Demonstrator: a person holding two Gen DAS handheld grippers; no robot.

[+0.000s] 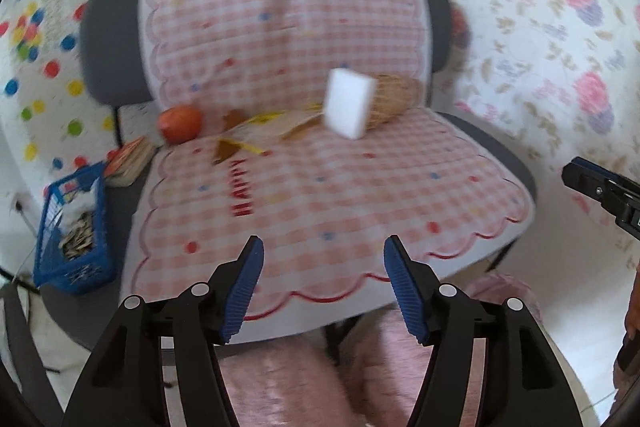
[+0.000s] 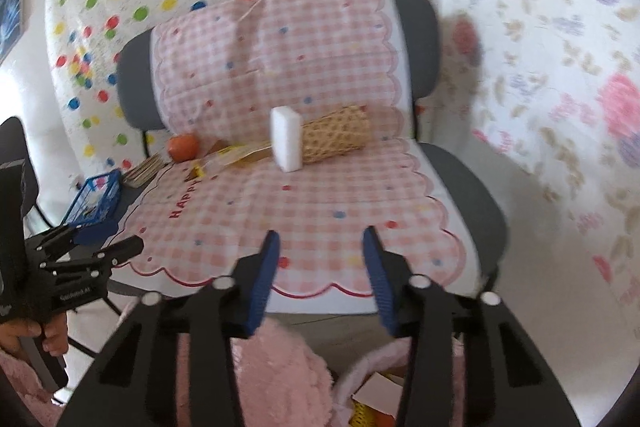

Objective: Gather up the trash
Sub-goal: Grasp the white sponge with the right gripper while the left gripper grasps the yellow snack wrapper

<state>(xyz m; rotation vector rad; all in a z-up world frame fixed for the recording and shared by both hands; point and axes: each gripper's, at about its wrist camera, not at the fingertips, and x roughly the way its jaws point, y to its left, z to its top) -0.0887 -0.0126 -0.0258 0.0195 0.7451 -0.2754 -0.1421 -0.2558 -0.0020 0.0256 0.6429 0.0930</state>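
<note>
Scraps: your trash looks to be the brown and yellow wrapper pieces (image 1: 240,143) lying flat on the seat of the chair (image 1: 500,155), between the orange fruit (image 1: 180,123) and the white block (image 1: 348,103). Blur hides their edges.
Handling: judge them as thin, light and limp; they will likely crumple and slide on the checked cover (image 1: 320,195) rather than lift cleanly. Pinch a raised corner or a fold, not a flat face.
Cone: the woven cone (image 2: 336,139) lies on its side just behind the block; it probably is light but stiff, and may roll.
Block: stands upright, looks foam-like, soft and light; whether it counts as trash you cannot tell.
Basket: the blue basket (image 1: 76,227), already holding husks and scraps, sits at the chair's left side, near the fruit.
Left tool (image 1: 324,287): parted, nothing between its pads, hanging over the seat's front edge.
Right tool (image 2: 324,279): parted more narrowly, also empty, well short of the scraps.
</note>
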